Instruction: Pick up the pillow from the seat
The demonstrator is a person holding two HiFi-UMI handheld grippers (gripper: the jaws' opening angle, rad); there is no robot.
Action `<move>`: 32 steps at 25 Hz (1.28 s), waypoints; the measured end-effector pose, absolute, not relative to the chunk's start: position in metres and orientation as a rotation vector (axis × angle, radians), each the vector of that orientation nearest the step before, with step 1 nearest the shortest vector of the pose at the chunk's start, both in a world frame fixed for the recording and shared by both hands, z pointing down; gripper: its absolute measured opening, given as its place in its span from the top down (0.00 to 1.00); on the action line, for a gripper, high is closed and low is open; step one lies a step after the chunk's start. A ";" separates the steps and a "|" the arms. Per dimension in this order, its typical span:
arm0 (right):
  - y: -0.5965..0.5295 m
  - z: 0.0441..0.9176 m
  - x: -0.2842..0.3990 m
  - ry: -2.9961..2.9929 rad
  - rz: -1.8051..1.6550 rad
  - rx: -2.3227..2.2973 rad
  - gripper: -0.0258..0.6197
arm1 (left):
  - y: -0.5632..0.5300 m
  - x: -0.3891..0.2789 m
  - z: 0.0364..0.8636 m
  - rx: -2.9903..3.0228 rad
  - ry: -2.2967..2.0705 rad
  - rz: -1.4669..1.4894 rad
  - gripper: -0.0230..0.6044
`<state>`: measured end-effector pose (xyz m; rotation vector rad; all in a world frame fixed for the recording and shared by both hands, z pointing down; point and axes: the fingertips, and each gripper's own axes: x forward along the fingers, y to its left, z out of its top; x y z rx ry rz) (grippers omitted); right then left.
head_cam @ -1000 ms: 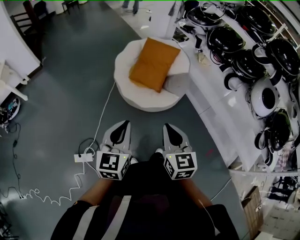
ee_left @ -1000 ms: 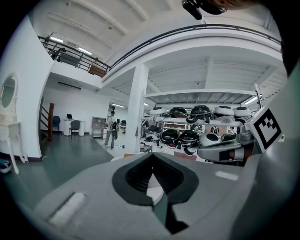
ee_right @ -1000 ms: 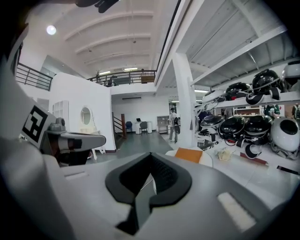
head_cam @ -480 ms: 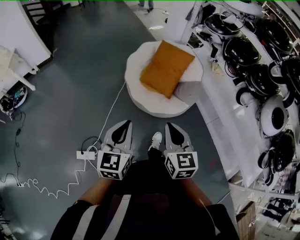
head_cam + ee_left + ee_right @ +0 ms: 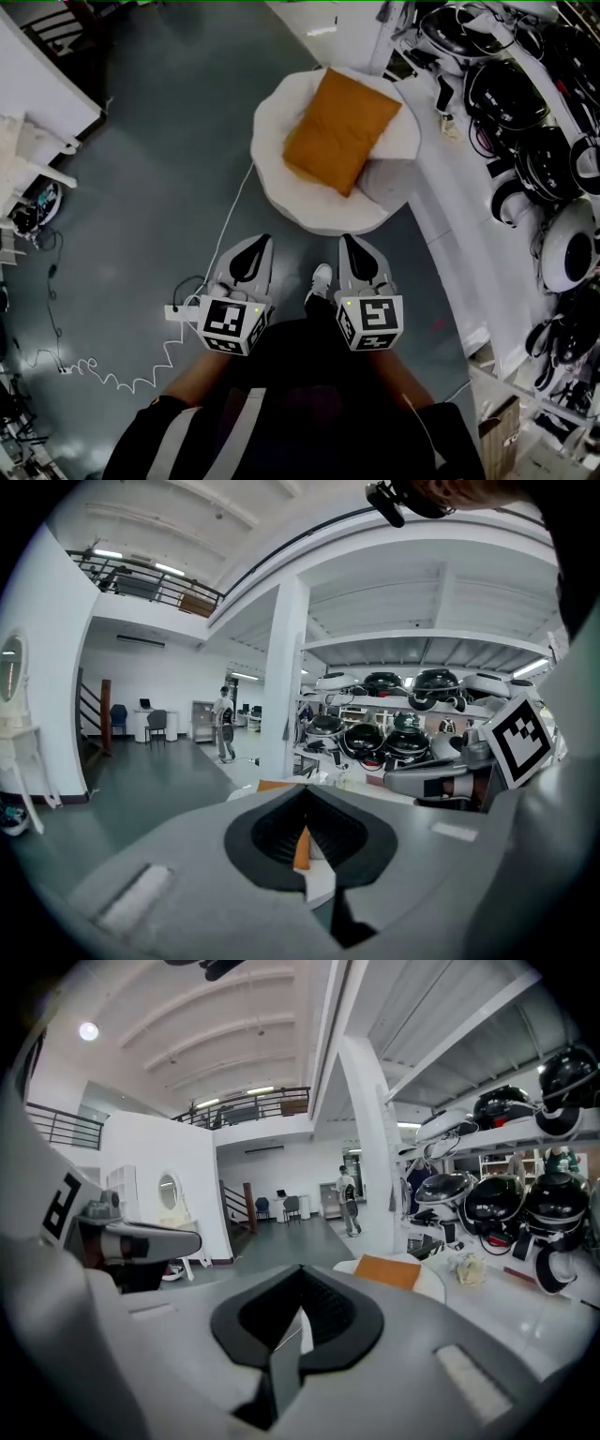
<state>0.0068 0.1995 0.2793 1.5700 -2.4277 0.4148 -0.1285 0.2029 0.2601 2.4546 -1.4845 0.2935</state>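
Pillow: orange, lying flat and skewed across the round white seat, one corner over the seat's far rim. It is fully visible from the head view only. Nothing touches it.

In the left gripper view the pillow is mostly hidden behind the tongs' own body. Only a thin orange sliver shows through the slot, plus a strip of edge above the body (that sliver is background, not a grip). In the right gripper view the pillow shows as a flat orange slab on the seat, with its near edge cut off by the gripper housing.

Left tongs: jaws closed together, holding nothing, hanging over the grey floor short of the seat. Right tongs: the same, jaws closed and empty, just beside the left pair and well apart from the pillow.

A white shoe pokes out between the two tongs. The rest of the legs is hidden under dark clothing.

A white cable runs from the seat's left side down to a power strip, which is partly covered by the left marker cube.

Dark helmets sit on shelves at the right, several cut off by the frame edge, and their detail is hard to make out.
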 end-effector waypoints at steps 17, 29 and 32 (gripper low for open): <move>0.077 0.290 0.076 -2.444 0.461 1.579 0.96 | 0.076 -0.056 0.256 2.502 -1.455 0.366 0.96; 0.019 0.306 0.080 -2.309 0.497 1.706 0.96 | -0.006 -0.037 0.265 2.626 -1.266 0.379 0.96; -0.002 0.315 0.075 -2.255 0.517 1.734 0.96 | -0.035 -0.036 0.275 2.643 -1.193 0.394 0.96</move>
